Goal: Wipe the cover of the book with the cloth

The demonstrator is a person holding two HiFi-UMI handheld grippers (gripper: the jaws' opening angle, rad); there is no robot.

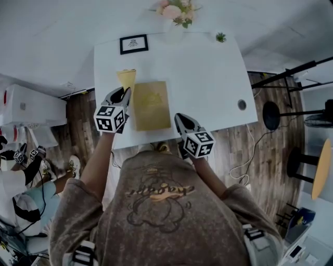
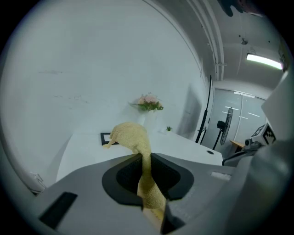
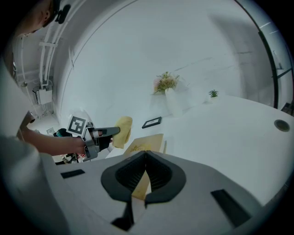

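Note:
A tan book (image 1: 151,105) lies flat on the white table (image 1: 208,78), near its front edge. My left gripper (image 1: 125,93) hovers just left of the book, shut on a yellow cloth (image 1: 126,79). In the left gripper view the cloth (image 2: 131,135) runs up between the closed jaws (image 2: 144,158) and flops over them. My right gripper (image 1: 179,118) sits by the book's near right corner. Its jaws (image 3: 146,153) are together at the tips, and the book (image 3: 146,142) shows just beyond them and through the slit behind them. The right gripper view also shows the cloth (image 3: 122,131) hanging above the table.
At the table's far edge stand a black picture frame (image 1: 133,44), a vase of flowers (image 1: 176,15) and a small plant (image 1: 221,37). A round cable hole (image 1: 242,104) is at the right. Stands and a fan (image 1: 270,115) occupy the floor at right.

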